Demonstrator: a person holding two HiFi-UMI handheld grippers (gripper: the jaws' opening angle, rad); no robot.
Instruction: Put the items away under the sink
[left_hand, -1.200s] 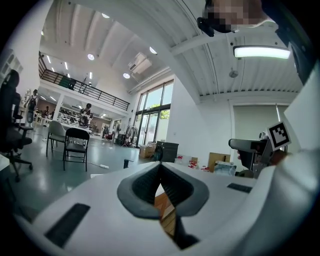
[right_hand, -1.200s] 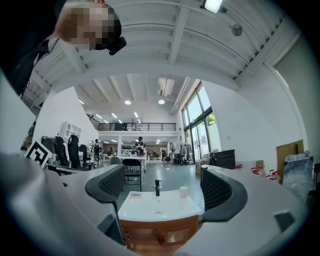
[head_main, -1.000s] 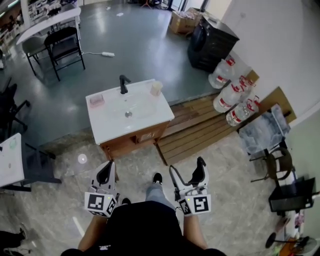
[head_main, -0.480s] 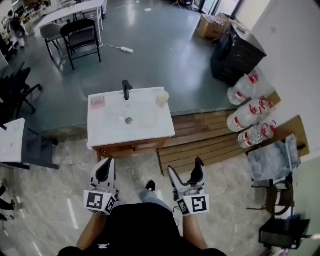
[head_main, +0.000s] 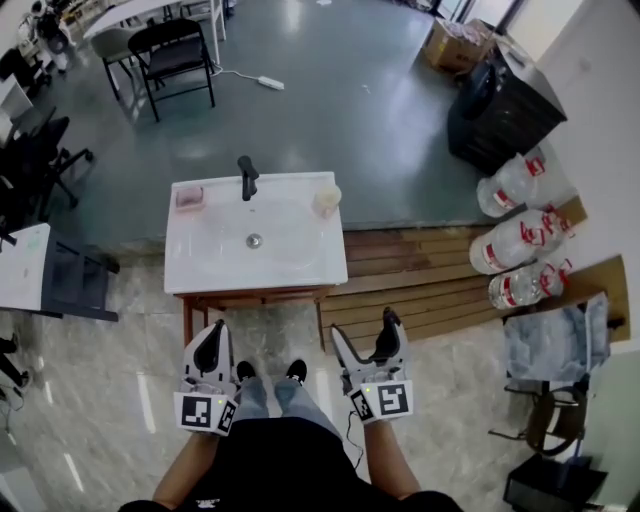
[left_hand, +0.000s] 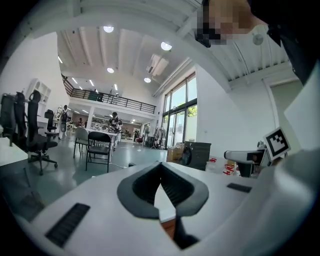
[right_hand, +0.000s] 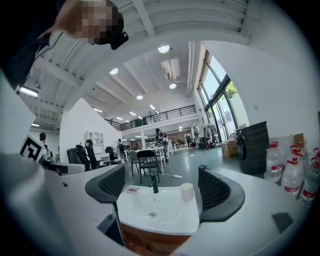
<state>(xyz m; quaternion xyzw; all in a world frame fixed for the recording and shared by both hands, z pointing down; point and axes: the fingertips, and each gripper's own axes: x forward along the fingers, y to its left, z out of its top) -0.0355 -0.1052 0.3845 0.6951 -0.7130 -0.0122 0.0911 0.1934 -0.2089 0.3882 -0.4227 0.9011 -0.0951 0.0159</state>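
The approach is judged in hand: left gripper (head_main: 211, 345) closed, right gripper (head_main: 364, 340) spread, both empty, and the cup (head_main: 326, 200) and dish (head_main: 189, 197) on the sink (head_main: 300, 262) are to be reached next.

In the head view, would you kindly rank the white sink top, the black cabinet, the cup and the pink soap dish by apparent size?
1. White sink top
2. Black cabinet
3. Cup and pink soap dish: too alike to rank.
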